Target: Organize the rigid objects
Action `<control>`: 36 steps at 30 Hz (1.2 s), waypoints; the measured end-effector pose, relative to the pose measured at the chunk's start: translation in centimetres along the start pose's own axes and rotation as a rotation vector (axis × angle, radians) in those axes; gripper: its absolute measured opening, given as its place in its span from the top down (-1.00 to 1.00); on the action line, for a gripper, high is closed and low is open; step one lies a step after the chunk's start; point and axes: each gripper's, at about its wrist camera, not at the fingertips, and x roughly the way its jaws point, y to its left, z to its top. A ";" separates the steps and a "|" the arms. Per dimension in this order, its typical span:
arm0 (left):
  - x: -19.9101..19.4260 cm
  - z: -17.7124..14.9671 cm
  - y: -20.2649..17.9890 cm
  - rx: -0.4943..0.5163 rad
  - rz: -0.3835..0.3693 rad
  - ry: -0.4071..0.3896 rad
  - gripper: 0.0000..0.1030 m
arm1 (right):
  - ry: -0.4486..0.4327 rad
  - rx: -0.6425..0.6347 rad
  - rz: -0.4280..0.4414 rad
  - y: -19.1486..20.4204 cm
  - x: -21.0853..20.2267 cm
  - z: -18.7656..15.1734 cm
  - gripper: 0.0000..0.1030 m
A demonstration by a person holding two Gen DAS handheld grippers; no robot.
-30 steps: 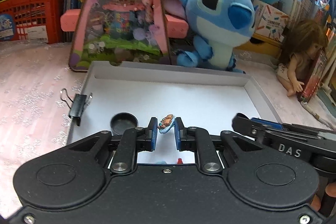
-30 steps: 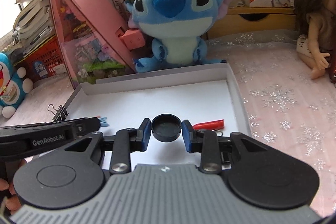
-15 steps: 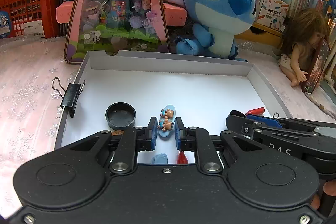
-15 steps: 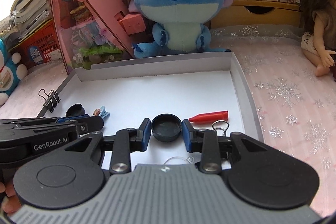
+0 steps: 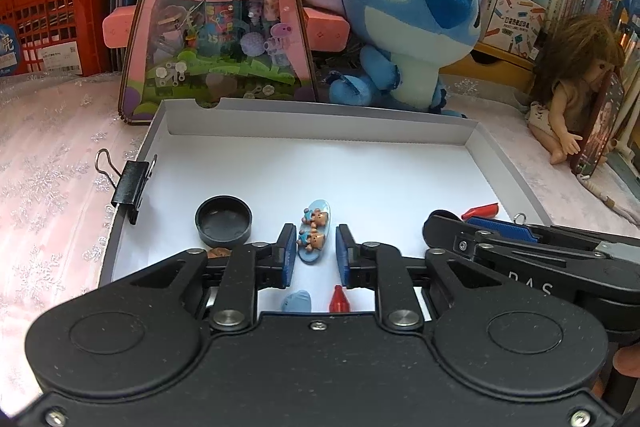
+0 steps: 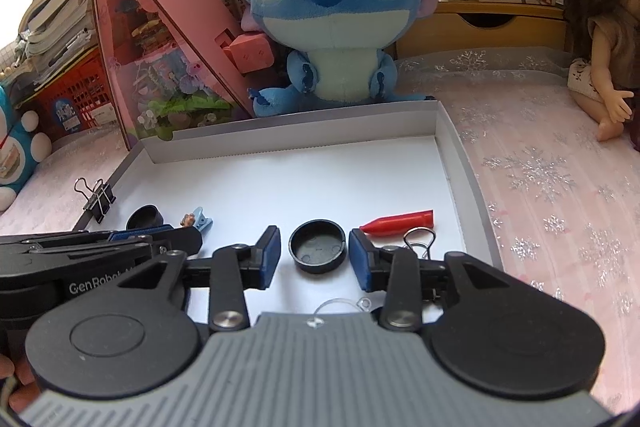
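A shallow white box (image 5: 516,171) (image 6: 450,155) lies on the pink cloth. My left gripper (image 5: 313,251) is open, its pads apart on either side of a blue clip with two bear figures (image 5: 313,235) that lies on the box floor. A black round cap (image 5: 224,221) lies to its left. My right gripper (image 6: 314,255) is open around another black cap (image 6: 318,245) resting on the box floor. A red cone-shaped piece (image 6: 398,223) lies just right of it.
A black binder clip (image 5: 130,185) sits on the box's left wall. A red piece (image 5: 339,301) and a pale blue piece (image 5: 296,301) lie near my left gripper. A Stitch plush (image 5: 404,23), a pink toy house (image 5: 218,11) and a doll (image 5: 568,95) stand behind the box.
Both grippers have opened and let go: the bear clip and the black cap now lie free on the box floor. Both grippers have drawn back a little.
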 end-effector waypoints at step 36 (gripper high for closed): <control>-10.6 -12.9 -0.2 0.043 0.130 -0.111 -0.41 | -0.061 -0.103 -0.110 0.4 -9.1 -10.9 -1.00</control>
